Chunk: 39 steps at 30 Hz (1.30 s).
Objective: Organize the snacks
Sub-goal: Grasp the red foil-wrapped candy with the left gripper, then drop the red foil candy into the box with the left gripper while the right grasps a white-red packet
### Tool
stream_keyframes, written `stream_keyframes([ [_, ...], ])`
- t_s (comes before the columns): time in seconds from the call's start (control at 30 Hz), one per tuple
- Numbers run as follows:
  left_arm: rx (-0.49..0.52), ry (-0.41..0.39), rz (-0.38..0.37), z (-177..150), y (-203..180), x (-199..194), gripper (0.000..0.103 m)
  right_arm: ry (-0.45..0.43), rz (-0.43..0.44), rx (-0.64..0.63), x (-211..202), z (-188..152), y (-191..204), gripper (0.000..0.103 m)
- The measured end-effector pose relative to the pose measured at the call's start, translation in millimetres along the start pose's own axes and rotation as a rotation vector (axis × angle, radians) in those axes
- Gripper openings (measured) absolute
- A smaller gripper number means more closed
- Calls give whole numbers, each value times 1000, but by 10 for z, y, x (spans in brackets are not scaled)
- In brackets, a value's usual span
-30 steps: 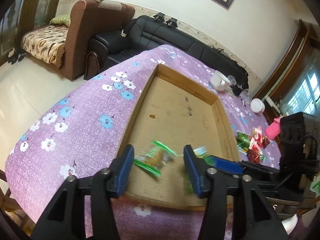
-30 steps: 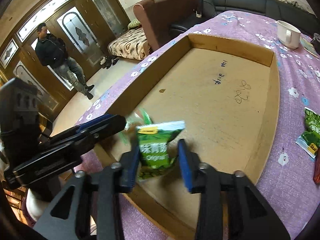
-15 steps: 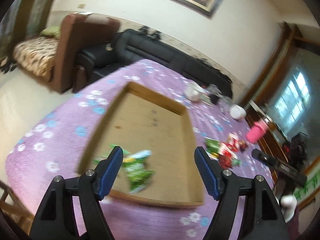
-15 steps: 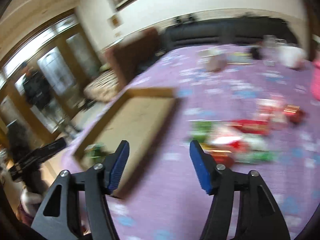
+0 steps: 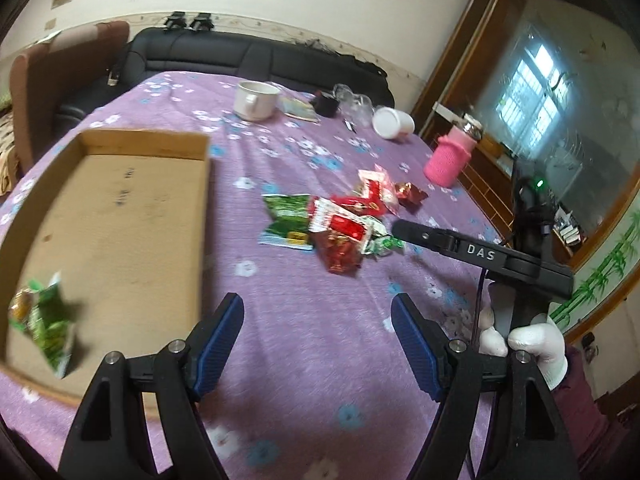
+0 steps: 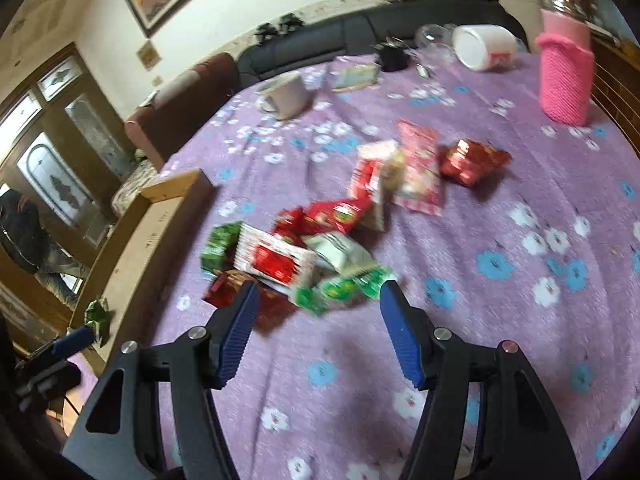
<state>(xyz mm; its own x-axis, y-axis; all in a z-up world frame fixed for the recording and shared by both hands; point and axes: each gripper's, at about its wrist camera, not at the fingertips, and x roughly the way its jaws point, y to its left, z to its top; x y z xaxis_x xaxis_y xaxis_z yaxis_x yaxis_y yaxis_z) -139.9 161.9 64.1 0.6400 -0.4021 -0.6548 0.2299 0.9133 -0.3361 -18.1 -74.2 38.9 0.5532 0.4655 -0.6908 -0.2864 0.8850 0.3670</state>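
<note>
**Two snack packets boxed, a heap left on the cloth**

Two green snack packets [image 5: 44, 322], or so it seemed through the blur, lay in the near corner of the shallow brown cardboard tray [image 5: 202, 216], on the left of the left wrist view. Otherwise bare inside that tray.

Still waiting on the purple flowered tablecloth [image 5: 320, 344]: a loose heap of red, green and white snack packets [image 6: 316, 240], just beside the tray's right wall. Nearest the right gripper [image 6: 316, 332], a small green-and-white packet [image 6: 340, 286] and a dark red foil packet [image 6: 240, 288], both just ahead of the fingertips. Farther off, a separate red foil packet [image 6: 474, 162] and a pink-and-white packet [image 6: 418, 168].

Both tools empty. Left gripper [image 5: 318, 344] spread wide above bare cloth, grasping nothing. Right gripper likewise parted, pointed at the heap, touching no packet.

Judged an early stage: most of the sorting remained.

Behind the heap, untouched: a white ceramic mug [image 5: 256, 100], a tipped white cup [image 5: 394, 124], and a jar in a pink knitted sleeve [image 6: 566, 74].
</note>
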Motion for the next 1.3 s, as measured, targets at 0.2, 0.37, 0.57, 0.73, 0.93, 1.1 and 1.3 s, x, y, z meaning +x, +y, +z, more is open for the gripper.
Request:
stream_keyframes([
  [0.2, 53, 25, 2, 125, -229, 451, 74, -46, 43, -6, 11, 123, -24, 65],
  [0.37, 95, 52, 29, 245, -388, 847, 75, -77, 85, 124, 2, 86, -397, 65],
  [0.57, 90, 113, 75, 258, -417, 1258, 72, -88, 87, 190, -10, 96, -565, 65],
  [0.73, 80, 123, 116, 288, -369, 1283, 43, -67, 96, 194, 47, 73, -552, 65],
  [0.93, -4, 88, 22, 265, -231, 1002, 42, -49, 85, 170, 109, 43, -529, 65],
  [1.1, -60, -4, -22, 182, -42, 445, 42, -30, 90, 132, 163, 12, -447, 65],
  [1.3, -97, -84, 28, 93, 328, -126, 42, -5, 54, -88, 176, 4, 20, 65],
])
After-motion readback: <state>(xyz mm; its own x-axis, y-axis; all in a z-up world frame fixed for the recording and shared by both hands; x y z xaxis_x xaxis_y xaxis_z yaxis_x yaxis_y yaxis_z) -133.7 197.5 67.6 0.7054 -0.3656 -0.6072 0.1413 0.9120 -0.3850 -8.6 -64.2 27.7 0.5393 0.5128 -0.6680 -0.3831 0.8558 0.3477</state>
